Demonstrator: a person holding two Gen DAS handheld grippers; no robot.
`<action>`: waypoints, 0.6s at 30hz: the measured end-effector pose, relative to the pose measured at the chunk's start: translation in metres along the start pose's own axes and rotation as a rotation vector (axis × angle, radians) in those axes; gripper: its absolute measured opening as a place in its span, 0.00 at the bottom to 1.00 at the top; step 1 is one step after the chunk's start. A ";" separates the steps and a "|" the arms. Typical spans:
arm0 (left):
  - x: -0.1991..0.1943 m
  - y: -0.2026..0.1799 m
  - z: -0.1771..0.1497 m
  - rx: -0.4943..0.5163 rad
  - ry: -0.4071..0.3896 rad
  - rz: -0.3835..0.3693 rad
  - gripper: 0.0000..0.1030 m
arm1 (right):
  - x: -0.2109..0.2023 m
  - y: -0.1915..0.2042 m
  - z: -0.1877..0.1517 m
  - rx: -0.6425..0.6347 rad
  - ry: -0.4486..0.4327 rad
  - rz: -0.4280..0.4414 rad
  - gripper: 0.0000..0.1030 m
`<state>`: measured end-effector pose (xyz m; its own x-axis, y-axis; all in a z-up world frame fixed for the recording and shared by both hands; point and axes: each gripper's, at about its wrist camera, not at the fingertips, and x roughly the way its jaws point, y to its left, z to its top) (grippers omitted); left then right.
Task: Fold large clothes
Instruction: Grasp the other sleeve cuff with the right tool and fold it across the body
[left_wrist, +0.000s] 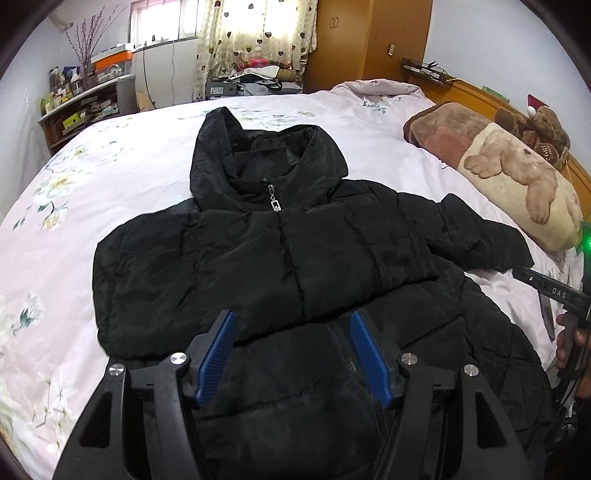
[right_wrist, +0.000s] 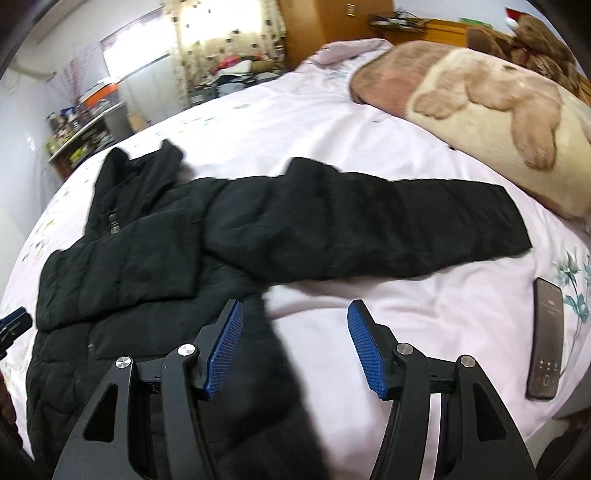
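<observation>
A black padded hooded jacket (left_wrist: 280, 258) lies front up on the bed, zipped, hood pointing away. Its left sleeve is folded across the chest. Its right sleeve (right_wrist: 388, 232) stretches out flat toward the pillow. My left gripper (left_wrist: 291, 332) is open and empty, hovering over the jacket's lower front. My right gripper (right_wrist: 295, 325) is open and empty above the jacket's right hem edge, below the outstretched sleeve; its body shows in the left wrist view (left_wrist: 554, 291) at the right edge.
The bed has a pink floral sheet (left_wrist: 110, 166). A bear-print pillow (right_wrist: 498, 122) and a teddy bear (left_wrist: 546, 133) lie at the headboard side. A black phone (right_wrist: 546, 339) lies on the sheet right of my right gripper. A shelf (left_wrist: 85, 107) stands beyond the bed.
</observation>
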<state>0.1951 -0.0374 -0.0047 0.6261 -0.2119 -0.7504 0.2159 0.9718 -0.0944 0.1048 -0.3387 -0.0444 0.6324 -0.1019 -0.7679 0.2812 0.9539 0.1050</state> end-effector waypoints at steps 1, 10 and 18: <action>0.004 -0.002 0.002 0.001 -0.001 0.005 0.65 | 0.003 -0.008 0.003 0.007 0.000 -0.012 0.58; 0.050 -0.007 0.029 0.014 0.007 0.033 0.65 | 0.037 -0.114 0.018 0.260 0.024 -0.052 0.62; 0.101 -0.005 0.030 -0.021 0.072 0.052 0.65 | 0.079 -0.214 0.025 0.591 0.038 -0.028 0.62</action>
<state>0.2800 -0.0672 -0.0600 0.5804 -0.1536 -0.7997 0.1681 0.9835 -0.0669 0.1126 -0.5583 -0.1116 0.5957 -0.1042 -0.7964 0.6588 0.6305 0.4103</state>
